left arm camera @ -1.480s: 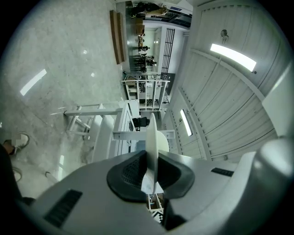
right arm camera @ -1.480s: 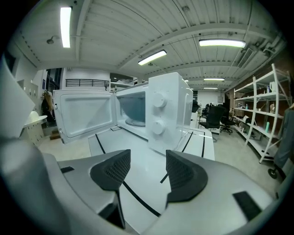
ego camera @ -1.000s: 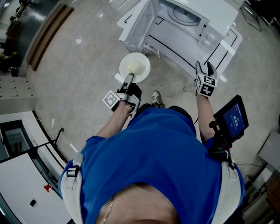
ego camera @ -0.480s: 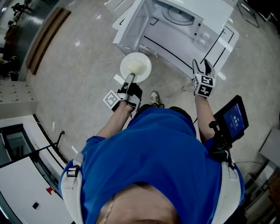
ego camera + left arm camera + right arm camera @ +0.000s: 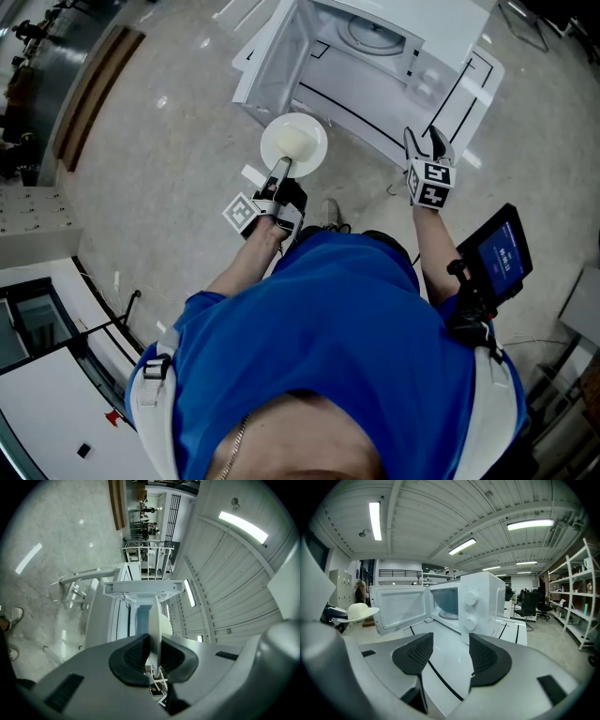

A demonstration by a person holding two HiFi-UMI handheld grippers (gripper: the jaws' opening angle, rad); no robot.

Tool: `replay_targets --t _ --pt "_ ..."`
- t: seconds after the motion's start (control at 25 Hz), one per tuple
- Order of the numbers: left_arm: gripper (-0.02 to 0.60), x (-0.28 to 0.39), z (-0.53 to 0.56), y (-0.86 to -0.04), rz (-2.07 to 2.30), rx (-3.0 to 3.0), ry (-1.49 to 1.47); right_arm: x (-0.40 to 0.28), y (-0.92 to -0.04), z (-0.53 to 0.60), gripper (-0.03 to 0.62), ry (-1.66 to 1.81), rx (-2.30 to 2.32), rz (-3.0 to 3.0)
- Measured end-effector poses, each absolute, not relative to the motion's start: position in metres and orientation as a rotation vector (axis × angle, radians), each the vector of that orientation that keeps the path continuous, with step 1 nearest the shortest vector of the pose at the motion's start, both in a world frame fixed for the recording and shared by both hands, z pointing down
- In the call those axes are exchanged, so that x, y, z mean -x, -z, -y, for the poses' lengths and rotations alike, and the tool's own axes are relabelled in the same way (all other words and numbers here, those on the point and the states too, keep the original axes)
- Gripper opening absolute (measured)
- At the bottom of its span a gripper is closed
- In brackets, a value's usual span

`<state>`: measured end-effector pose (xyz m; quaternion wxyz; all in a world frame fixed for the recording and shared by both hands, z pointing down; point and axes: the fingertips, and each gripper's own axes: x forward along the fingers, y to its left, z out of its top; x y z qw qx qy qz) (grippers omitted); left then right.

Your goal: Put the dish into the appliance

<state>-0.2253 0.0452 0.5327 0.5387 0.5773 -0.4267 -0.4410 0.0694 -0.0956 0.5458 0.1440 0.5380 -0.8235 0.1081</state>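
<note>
From the head view, a person in a blue shirt [image 5: 328,347] stands before a white table [image 5: 375,112] that bears a white microwave [image 5: 427,37], its door [image 5: 267,61] swung open to the left. The left gripper [image 5: 282,167] pinches the near rim of the dish [image 5: 293,143], a round white plate with a raised middle, and holds it roughly level just in front of the open door, outside the cavity. The right gripper [image 5: 424,139] hovers over the table's front edge, off to the side of the microwave's knobs, well apart from the dish. A dark tablet [image 5: 502,251] with a lit blue screen sits by the person's right arm.

In the left gripper view (the picture is turned sideways), the dish [image 5: 155,616] shows edge-on as a thin white line. The two dark pads [image 5: 131,656] are pressed onto its rim from either side, so the left gripper [image 5: 153,651] is clamped on the dish.

In the right gripper view, the right gripper [image 5: 446,656] has its jaws spread, with only the table [image 5: 440,644] showing in the gap between them. Beyond stands the microwave [image 5: 480,599] with two round knobs, the door [image 5: 401,606] open and the cavity lit. The dish [image 5: 358,612] hangs at the left edge, beside the open door. Shelving [image 5: 583,597] lines the right wall.
</note>
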Motion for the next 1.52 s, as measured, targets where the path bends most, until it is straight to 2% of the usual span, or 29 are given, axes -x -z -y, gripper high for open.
replay_targets --t 0.52,0.6,0.76,1.04,1.16,1.52 --pt "0.026 0.194 0.009 -0.534 0.92 -1.413 0.976 -0.062 -0.54 0.096 0.242 -0.324 -1.559 2.38" --pt "0.026 0.188 0.019 -0.533 0.906 -1.412 0.969 -0.061 -0.537 0.098 0.209 -0.321 -1.562 2.38" --pt "0.026 0.179 0.038 -0.535 0.887 -1.413 0.942 -0.057 -0.535 0.1 0.207 -0.323 -1.57 2.375" --pt "0.026 0.165 0.067 -0.535 0.855 -1.417 0.903 -0.052 -0.526 0.104 0.099 -0.311 -1.591 2.357" --pt "0.026 0.16 0.08 -0.537 0.85 -1.407 0.884 -0.051 -0.522 0.107 0.002 -0.299 -1.617 2.341" --pt "0.026 0.143 0.111 -0.541 0.802 -1.396 0.814 -0.043 -0.522 0.113 0.002 -0.311 -1.674 2.292"
